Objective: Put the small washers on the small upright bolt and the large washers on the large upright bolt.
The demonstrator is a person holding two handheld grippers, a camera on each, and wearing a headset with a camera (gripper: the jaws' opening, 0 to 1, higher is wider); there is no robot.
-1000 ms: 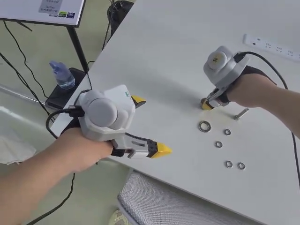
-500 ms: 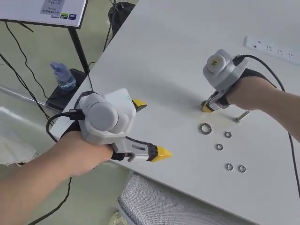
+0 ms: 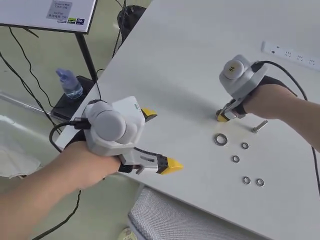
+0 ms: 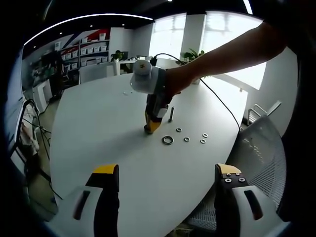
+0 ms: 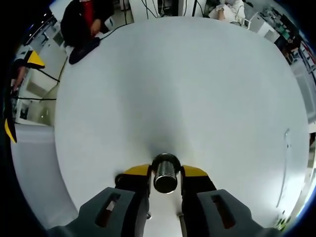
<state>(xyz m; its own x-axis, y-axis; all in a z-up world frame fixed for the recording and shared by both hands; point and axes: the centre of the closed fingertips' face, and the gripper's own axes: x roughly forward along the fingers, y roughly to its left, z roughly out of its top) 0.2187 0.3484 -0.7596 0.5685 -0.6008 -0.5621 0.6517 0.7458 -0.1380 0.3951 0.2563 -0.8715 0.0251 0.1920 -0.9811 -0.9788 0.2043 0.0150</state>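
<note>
Tabletop as before: right gripper still around large bolt.

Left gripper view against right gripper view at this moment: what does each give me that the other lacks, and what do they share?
Left gripper view: the large washer, four small washers and the small bolt on the table. Right gripper view: an end-on close-up of the large bolt, clamped in the right gripper. Both: the white table, the right gripper, and the open left gripper.
</note>
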